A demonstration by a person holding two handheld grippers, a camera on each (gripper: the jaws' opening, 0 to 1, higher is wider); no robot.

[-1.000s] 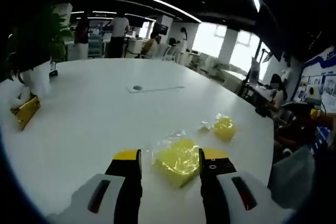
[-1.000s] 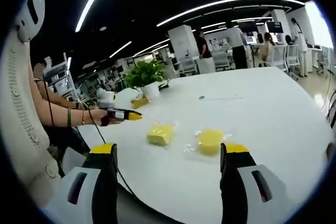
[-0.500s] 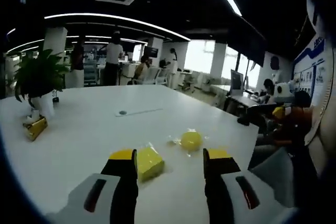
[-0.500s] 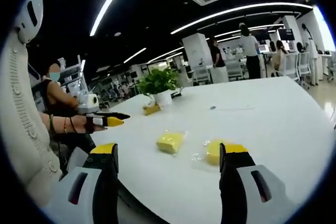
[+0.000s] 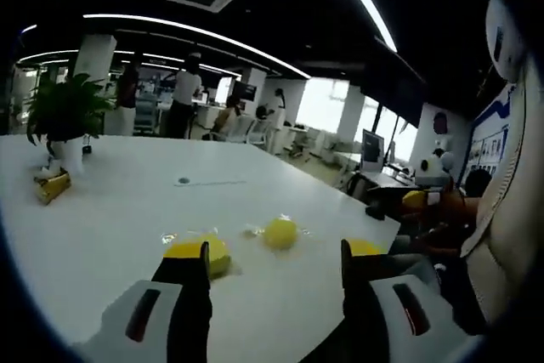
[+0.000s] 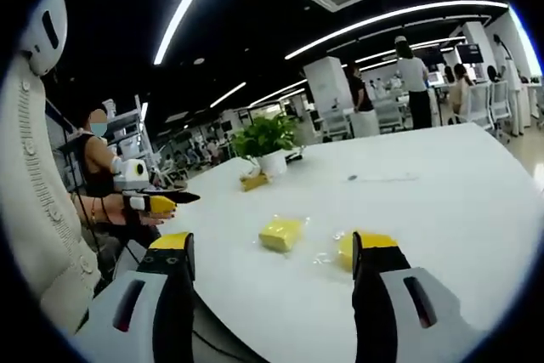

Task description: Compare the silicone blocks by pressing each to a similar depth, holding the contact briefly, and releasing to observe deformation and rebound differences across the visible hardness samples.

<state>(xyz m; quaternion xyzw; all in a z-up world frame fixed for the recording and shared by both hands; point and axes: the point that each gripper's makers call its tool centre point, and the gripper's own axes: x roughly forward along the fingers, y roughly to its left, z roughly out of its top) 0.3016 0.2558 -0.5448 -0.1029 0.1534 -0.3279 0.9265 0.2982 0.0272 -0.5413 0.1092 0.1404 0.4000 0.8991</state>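
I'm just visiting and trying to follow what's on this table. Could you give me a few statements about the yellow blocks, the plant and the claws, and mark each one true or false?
1. Two yellow blocks lie on the white table. True: a square block and a round block.
2. The right claw squeezes the square block. False: it is open and off the block.
3. A potted plant stands on the table. True.
4. The blocks are stacked. False: they lie side by side, apart.
5. The left claw is open. True.
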